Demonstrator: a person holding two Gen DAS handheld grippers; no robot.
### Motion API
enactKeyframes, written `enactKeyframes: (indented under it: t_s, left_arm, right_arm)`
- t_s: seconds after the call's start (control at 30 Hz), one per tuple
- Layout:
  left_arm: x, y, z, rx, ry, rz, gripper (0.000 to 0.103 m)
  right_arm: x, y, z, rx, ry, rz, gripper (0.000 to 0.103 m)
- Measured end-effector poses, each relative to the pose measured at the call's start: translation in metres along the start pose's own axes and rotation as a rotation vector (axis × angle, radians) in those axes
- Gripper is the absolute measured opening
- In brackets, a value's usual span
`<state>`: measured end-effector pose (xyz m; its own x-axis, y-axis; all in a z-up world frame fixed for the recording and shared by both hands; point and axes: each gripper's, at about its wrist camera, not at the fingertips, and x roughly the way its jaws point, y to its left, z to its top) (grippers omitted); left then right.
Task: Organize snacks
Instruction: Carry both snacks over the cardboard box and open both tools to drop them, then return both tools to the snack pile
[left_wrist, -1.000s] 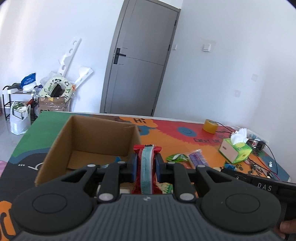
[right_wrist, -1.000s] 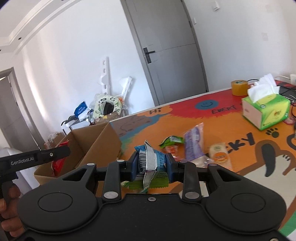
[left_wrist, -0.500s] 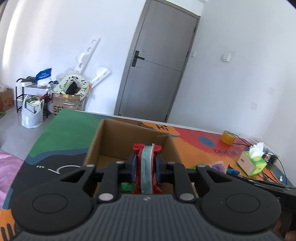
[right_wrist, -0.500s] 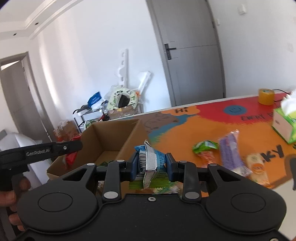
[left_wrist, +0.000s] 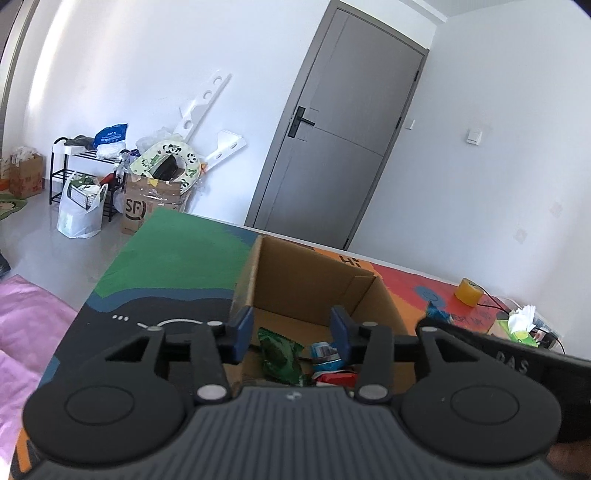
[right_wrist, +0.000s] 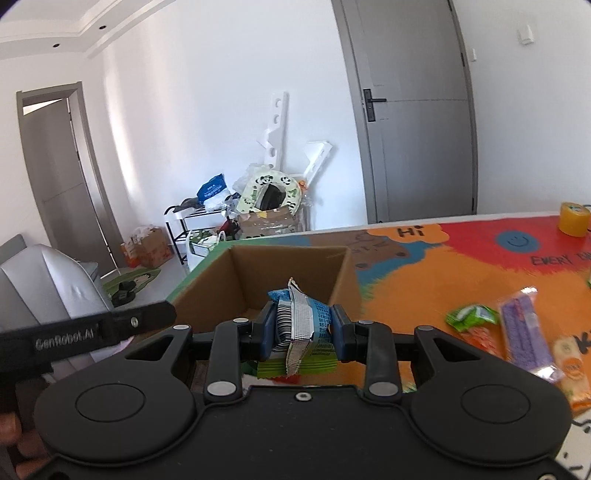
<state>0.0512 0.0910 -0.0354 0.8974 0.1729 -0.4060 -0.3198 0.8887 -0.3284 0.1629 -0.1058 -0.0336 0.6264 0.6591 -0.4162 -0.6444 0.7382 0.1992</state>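
An open cardboard box (left_wrist: 306, 280) stands on the colourful table mat. My left gripper (left_wrist: 291, 328) hovers over its near side with its jaws opening and nothing between them. Below it, inside the box, lie a red packet (left_wrist: 336, 378), a green packet (left_wrist: 280, 356) and a blue one (left_wrist: 325, 356). My right gripper (right_wrist: 303, 317) is shut on a blue and white snack packet (right_wrist: 317, 325), with a green packet's edge (right_wrist: 295, 367) showing beneath. It holds this just before the box (right_wrist: 258, 273).
Loose snacks lie on the mat to the right: a green packet (right_wrist: 472, 317), a purple one (right_wrist: 524, 332) and an orange-white one (right_wrist: 570, 369). A yellow tape roll (right_wrist: 574, 219) and a tissue box (left_wrist: 517, 325) sit further back. The table's left edge drops to the floor.
The left gripper moved over the box and let go of the red packet, which now lies inside. The right gripper carried its blue packet left, up to the box.
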Motion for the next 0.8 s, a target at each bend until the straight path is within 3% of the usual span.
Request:
enactKeyframes:
  t_s: [0.1, 0.17, 0.3, 0.37, 0.8]
  left_arm:
    - [0.001, 0.002, 0.001, -0.005, 0.003, 0.009, 0.048]
    - [0.000, 0.001, 0.001, -0.003, 0.001, 0.019, 0.058]
    - [-0.001, -0.002, -0.001, 0.006, -0.011, 0.029, 0.078]
    - [-0.001, -0.006, -0.004, 0.003, -0.015, 0.036, 0.084]
    - [-0.004, -0.032, -0.012, 0.056, -0.023, 0.047, 0.093]
  right_arm:
    - [0.005, 0.005, 0.005, 0.011, -0.018, 0.017, 0.036]
    - [0.003, 0.006, 0.007, 0.022, -0.036, 0.001, 0.059]
    - [-0.005, -0.004, 0.000, 0.053, -0.033, 0.006, 0.066]
    - [-0.011, -0.010, -0.005, 0.076, -0.036, -0.004, 0.076]
    - [-0.038, -0.050, -0.030, 0.157, -0.013, -0.105, 0.083]
